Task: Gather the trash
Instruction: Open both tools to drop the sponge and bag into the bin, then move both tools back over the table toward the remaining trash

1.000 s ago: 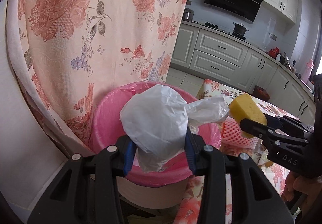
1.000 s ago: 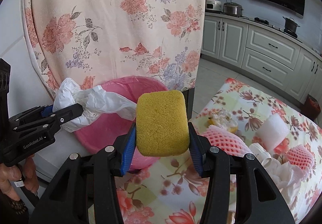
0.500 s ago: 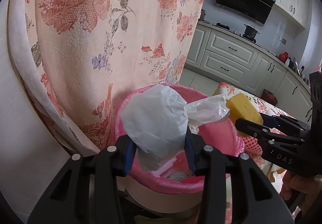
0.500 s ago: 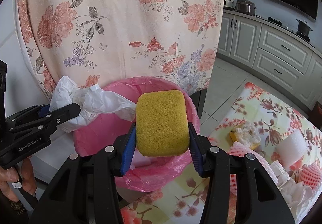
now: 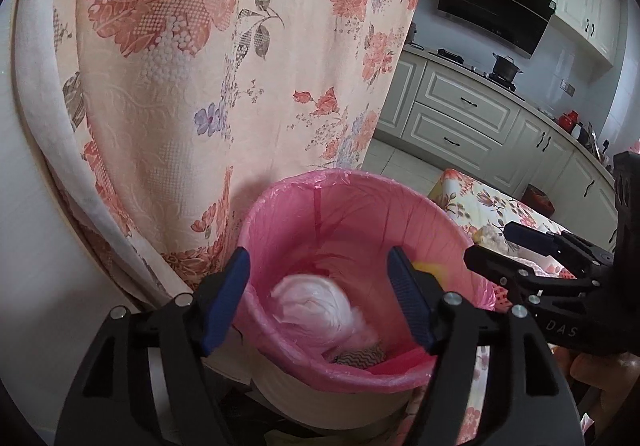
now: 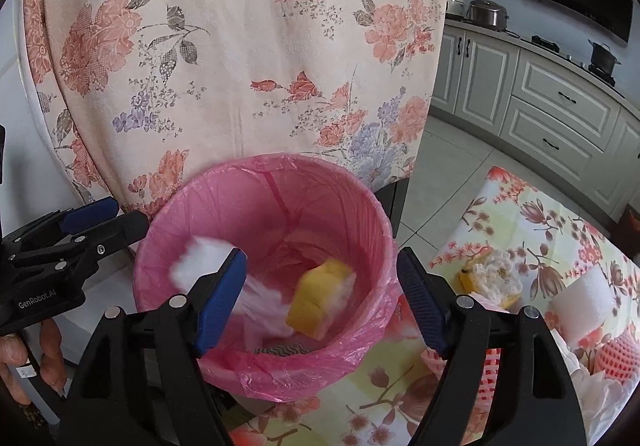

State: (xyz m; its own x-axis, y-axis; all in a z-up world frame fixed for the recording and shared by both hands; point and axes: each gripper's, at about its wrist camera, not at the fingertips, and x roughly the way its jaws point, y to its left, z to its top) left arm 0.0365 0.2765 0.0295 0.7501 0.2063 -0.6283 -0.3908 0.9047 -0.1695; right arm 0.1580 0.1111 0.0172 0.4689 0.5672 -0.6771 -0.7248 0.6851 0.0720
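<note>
A waste bin with a pink liner (image 5: pixel 320 181) (image 6: pixel 360 197) stands below both grippers. A white plastic bag (image 5: pixel 316 306) (image 6: pixel 200 262) is blurred inside the bin mouth, free of the jaws. A yellow sponge (image 6: pixel 316 298) is also blurred inside the bin; a yellow sliver of the sponge (image 5: pixel 428 268) shows in the left wrist view. My left gripper (image 5: pixel 320 294) is open and empty over the bin. My right gripper (image 6: pixel 322 298) is open and empty over the bin. Each gripper shows in the other's view, the left gripper (image 6: pixel 108 217) and the right gripper (image 5: pixel 496 246).
A floral curtain (image 5: pixel 200 65) hangs right behind the bin. A table with a floral cloth (image 6: pixel 540 230) lies to the right, with a used sponge (image 6: pixel 492 278), a white foam block (image 6: pixel 584 294) and red fruit netting (image 6: pixel 616 358). Kitchen cabinets (image 5: pixel 460 113) stand beyond.
Both grippers have opened. The white bag has left the left jaws and the yellow sponge has left the right jaws; both are dropping into the bin.
</note>
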